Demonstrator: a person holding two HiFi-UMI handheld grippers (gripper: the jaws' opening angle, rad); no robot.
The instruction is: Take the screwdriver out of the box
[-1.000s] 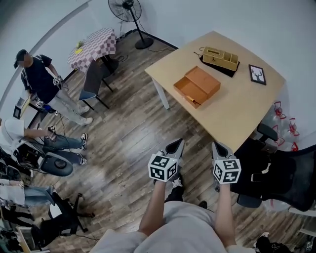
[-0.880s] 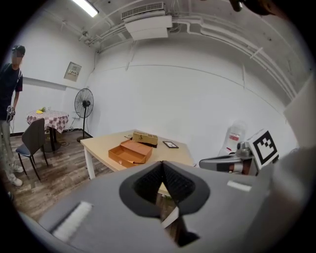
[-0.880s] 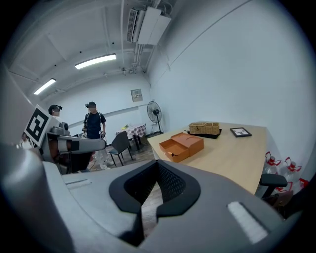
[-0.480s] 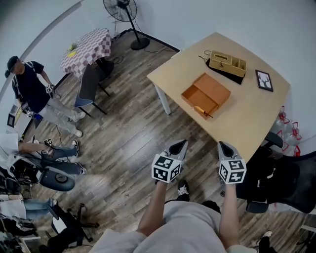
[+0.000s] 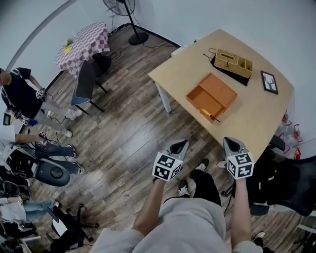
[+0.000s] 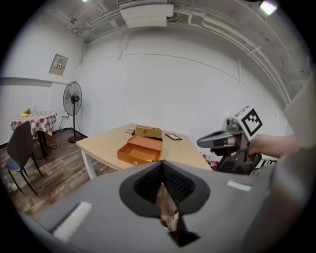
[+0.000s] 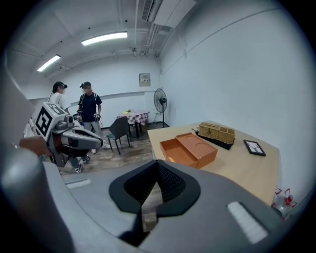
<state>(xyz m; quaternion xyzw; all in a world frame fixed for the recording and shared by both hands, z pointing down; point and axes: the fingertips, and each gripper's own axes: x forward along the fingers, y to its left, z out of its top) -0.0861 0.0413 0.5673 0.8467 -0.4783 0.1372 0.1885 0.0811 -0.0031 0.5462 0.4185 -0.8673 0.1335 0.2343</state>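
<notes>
Screwdriver (image 5: 209, 115) sits in the open half of the orange box (image 5: 222, 90), against the edge nearest me, with its yellow handle to the left. The box rests on the light wooden table (image 5: 256, 118) in the upper right of the head view. Beyond it on the same table stand a wicker basket (image 5: 233, 62) and a small frame (image 5: 270, 81).

I hold both grippers low in the frame, over the wooden floor (image 5: 128, 138) and well apart from the table. The left gripper (image 5: 179, 145) is just left of centre and the right gripper (image 5: 232, 143) is to its right, both pointing up the frame toward the table. In the left gripper view its jaws are pressed together with nothing between them, and the box shows far ahead at mid-frame. The right gripper view shows the same: jaws clenched on nothing, box and basket off to the right. Neither gripper touches the screwdriver or the box.

At the far left of the head view, several people (image 5: 19, 99) stand and sit. A checked table (image 5: 81, 42), a dark chair (image 5: 84, 84) and a fan (image 5: 121, 6) fill the upper left.
</notes>
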